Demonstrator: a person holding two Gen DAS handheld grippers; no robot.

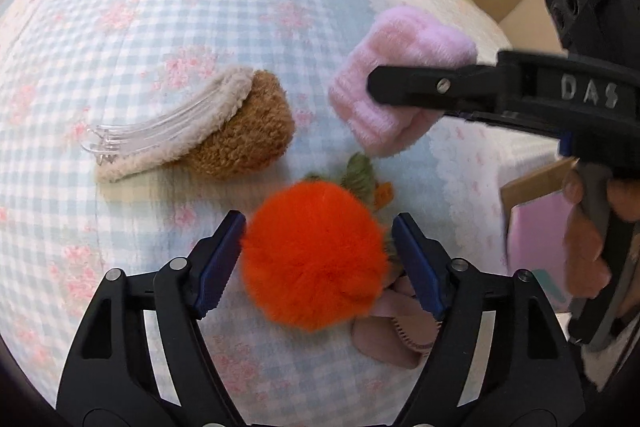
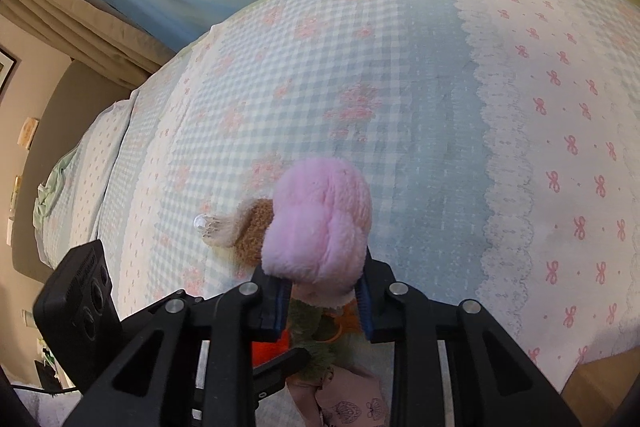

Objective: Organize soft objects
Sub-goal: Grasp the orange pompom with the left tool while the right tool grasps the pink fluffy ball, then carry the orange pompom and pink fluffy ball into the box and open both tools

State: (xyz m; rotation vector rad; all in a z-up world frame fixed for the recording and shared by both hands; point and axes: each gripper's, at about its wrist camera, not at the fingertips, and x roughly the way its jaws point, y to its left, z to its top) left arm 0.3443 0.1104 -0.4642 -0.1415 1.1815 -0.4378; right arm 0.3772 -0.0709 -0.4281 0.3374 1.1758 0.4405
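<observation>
Right claw (image 2: 324, 303) is clamped on the pink plush (image 2: 318, 223), pads pressed into both its sides. In the left wrist view the plush (image 1: 400, 83) hangs clear of the bed (image 1: 120, 7), held above the other toys, just up-right of the brown plush (image 1: 240, 131).

Left claw (image 1: 318, 259) is wide open, straddling the orange pompom (image 1: 314, 255). Left pad looks to be at the fur edge, right pad has a gap. No grip yet. Pompom sits on the bed with a green tuft (image 1: 362, 173) behind it and a mauve piece (image 1: 384, 327) under the right finger; can't tell if they are one toy.

Brown plush lies on the bed left of centre, with a cream fuzzy rim and a clear plastic comb-like part (image 1: 116, 139) sticking out to the left. Nothing is touching it.

Step in hand, my read: pink plush is picked and in transit, and the left is lined up to grab the pompom. No bin or target spot is visible in either view, so the destination is unknown.

Next move:
- Left: close centred on the pompom core. The fur will compress a lot, so expect long travel before a firm hold.
- Watch the right finger so it doesn't snag the mauve piece.
- Right: hold its grip and keep the pink plush clear of the left claw's lift path.
</observation>
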